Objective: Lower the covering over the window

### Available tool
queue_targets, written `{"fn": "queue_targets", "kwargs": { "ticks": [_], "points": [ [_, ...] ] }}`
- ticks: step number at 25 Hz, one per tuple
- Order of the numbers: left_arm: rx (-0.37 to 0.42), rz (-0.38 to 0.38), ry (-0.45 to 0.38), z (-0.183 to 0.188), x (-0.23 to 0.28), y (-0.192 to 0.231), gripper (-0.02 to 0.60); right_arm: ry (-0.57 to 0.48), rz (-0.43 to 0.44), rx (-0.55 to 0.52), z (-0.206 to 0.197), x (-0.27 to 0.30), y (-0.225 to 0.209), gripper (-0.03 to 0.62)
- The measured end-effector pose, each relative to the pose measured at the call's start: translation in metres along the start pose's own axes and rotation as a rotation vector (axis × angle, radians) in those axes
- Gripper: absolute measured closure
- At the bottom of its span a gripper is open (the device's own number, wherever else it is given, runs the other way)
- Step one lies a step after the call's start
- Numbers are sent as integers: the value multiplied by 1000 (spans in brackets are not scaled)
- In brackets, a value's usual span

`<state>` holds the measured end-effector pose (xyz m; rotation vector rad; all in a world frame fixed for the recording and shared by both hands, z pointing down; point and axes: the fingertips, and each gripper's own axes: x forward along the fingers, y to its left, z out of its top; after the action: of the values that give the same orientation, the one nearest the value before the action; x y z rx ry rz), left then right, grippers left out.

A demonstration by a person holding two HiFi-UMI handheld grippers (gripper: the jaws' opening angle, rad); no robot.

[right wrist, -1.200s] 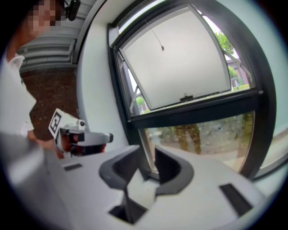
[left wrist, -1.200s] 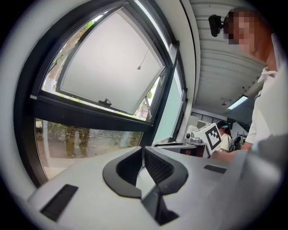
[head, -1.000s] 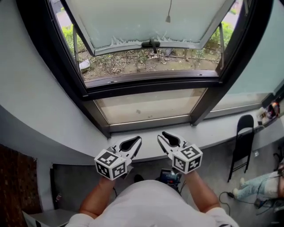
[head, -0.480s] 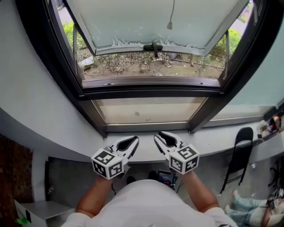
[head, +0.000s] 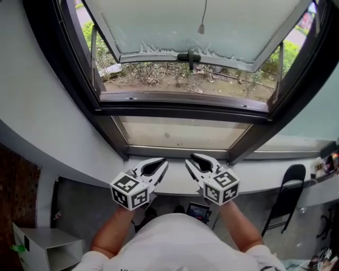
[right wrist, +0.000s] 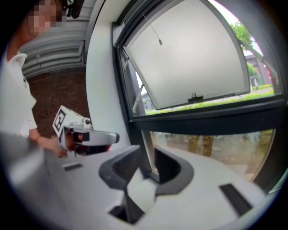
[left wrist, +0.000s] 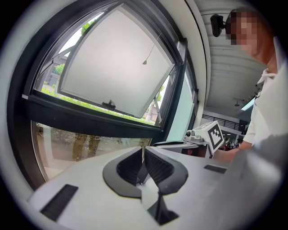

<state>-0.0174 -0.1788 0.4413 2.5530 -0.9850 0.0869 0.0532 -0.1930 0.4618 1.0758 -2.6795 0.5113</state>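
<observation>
Your left claw (head: 163, 162) is pressed together; your right claw (head: 190, 158) stands slightly apart, holding nothing, both below the open window (head: 159, 26).

The black-framed window (head: 180, 108) stands open, its frosted sash (head: 159, 26) swung outward from the top. A thin cord with a small grey pull (head: 201, 29) hangs before the pane.

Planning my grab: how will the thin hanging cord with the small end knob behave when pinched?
The thin hanging cord looks limp, so it will likely swing away when nudged. Its small end knob seems light. Such a thin line may slip unless pinched just above the knob.
</observation>
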Motion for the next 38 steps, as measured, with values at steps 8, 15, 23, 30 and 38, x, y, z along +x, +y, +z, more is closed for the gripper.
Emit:
{"fn": "queue_targets", "kwargs": {
  "ticks": [8,15,23,30,38],
  "points": [
    [22,-36,-14,21,0,9,563,-45,-43,-10,23,8,-8,496],
    [34,-43,-28,37,0,20,563,-62,-81,-38,40,12,-11,496],
    [93,-42,-81,71,-2,25,561,-105,-120,-120,80,11,-11,496],
    [178,-32,-121,114,1,31,561,-163,-173,-222,133,8,-17,496],
    [257,-24,-153,154,10,33,561,-232,-224,-309,192,2,-22,497]
  ]
}}
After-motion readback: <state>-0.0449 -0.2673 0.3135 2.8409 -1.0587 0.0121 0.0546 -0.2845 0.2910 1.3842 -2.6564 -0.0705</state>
